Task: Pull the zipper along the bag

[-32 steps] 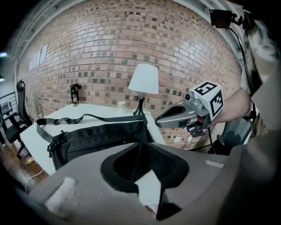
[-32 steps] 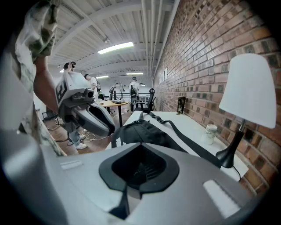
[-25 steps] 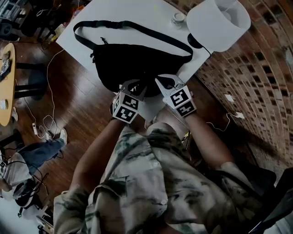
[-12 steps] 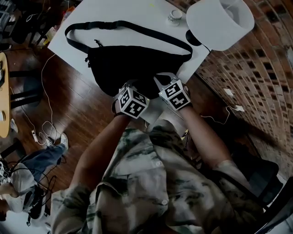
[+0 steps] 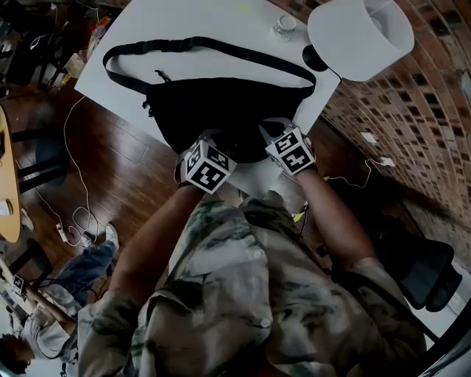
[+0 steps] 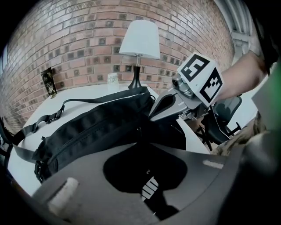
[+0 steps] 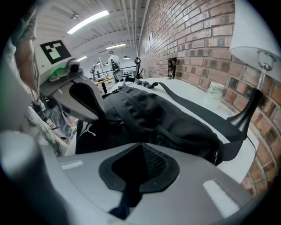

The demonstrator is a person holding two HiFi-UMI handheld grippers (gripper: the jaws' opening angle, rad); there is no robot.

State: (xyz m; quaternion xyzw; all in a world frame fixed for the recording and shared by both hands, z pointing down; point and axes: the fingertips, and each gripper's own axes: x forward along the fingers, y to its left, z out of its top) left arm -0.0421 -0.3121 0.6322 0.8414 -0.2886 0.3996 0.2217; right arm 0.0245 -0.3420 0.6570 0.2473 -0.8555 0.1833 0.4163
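Just ahead of both tools, the black fabric waist bag (image 5: 221, 103) lies on the white tabletop (image 5: 169, 22), with its black webbing strap (image 5: 221, 48) looped along the side farthest from them. Compared with half a second ago, the left tool (image 5: 211, 140) and the right tool (image 5: 271, 131) stand slightly further apart along the bag's near edge, while the bag sits much as it did. The shift is small and the head camera has moved too, so it suggests at most the start of a pull. Most of the zipper's run is probably yet to be done, and the zipper itself cannot be made out.

The left tool is clenched on a fold of the bag's fabric that carries a white printed mark. The right tool is clamped on black material beside a mesh patch, and a narrow black strip hangs below its jaws. Whether that strip is the zipper pull cannot be told.

Both bare forearms reach forward from the person's body and converge on the bag, marker cubes turned upward. The tools angle inward, and each shows just beside the other in its neighbour's view.
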